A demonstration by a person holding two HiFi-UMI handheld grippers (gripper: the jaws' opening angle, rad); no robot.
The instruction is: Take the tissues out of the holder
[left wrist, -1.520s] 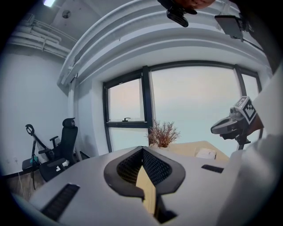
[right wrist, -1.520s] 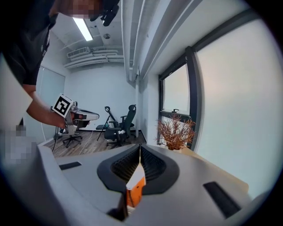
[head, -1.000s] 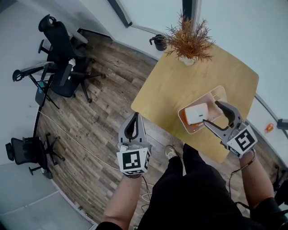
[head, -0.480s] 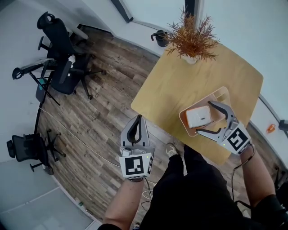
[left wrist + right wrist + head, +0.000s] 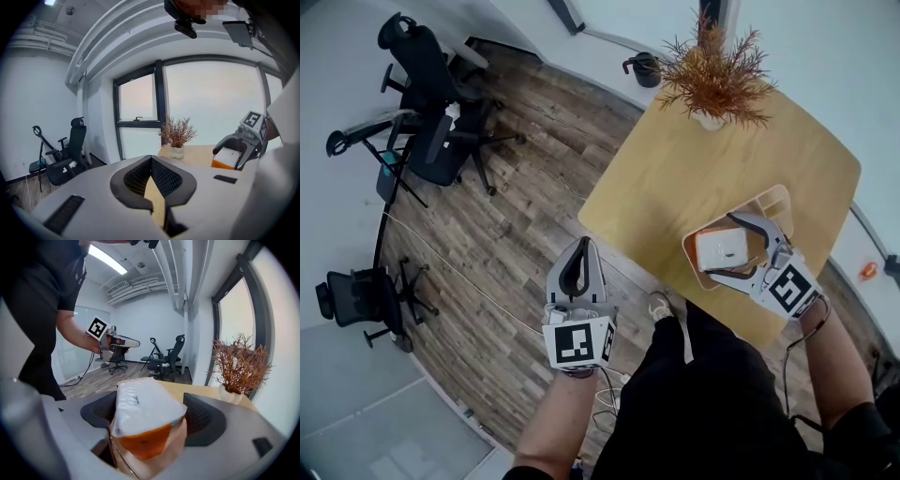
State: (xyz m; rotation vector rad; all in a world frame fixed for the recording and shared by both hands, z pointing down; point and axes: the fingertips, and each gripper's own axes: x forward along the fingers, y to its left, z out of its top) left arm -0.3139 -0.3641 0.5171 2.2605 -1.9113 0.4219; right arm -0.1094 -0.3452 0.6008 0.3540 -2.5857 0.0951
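Observation:
A white tissue pack (image 5: pixel 719 248) lies in an orange-and-tan holder (image 5: pixel 775 201) near the front edge of the wooden table (image 5: pixel 675 178). My right gripper (image 5: pixel 723 247) stands open at its widest, one jaw on each side of the pack. In the right gripper view the pack (image 5: pixel 145 404) fills the space between the fingers (image 5: pixel 205 420), with a gap showing on the right side; the holder (image 5: pixel 152 448) sits under it. My left gripper (image 5: pixel 580 247) hangs off the table over the floor, shut and empty (image 5: pixel 152 163).
A dried orange plant in a white pot (image 5: pixel 717 80) stands at the table's far edge. Black office chairs (image 5: pixel 431 103) and a dark jug (image 5: pixel 645 66) are on the wood floor to the left. The person's legs (image 5: pixel 703 394) are at the table's front edge.
My right gripper has spread its jaws wider and slid forward over the holder, so they now straddle the tissue pack. The left gripper has barely moved.

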